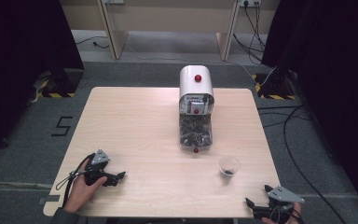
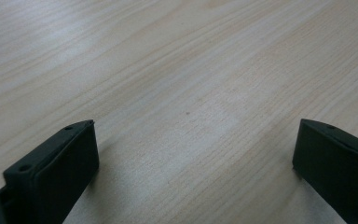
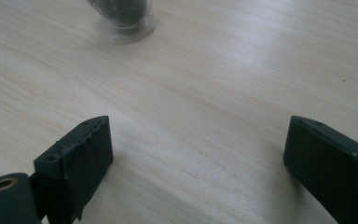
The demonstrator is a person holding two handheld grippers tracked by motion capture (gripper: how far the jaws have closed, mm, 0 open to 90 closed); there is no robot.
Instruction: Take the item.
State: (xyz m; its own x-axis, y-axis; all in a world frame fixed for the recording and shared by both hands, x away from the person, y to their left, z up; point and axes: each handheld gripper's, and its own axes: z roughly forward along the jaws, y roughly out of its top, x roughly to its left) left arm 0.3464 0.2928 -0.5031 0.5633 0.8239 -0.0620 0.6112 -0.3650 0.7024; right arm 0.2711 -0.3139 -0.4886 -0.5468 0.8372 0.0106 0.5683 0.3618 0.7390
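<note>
We hold the left tool [image 1: 114, 178] at the near left of the surface [image 1: 135, 126] and the right tool [image 1: 257, 205] at its near right edge, both spread wide and empty. A clear cup [image 1: 229, 165] stands near right of the dispenser [image 1: 196, 107] at the far middle.

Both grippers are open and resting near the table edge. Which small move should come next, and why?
Probably ease the right gripper forward toward the clear cup. It is open and empty, the cup stands just ahead of it holding a little dark material, away from the dispenser, and the left gripper sits farther off.
</note>
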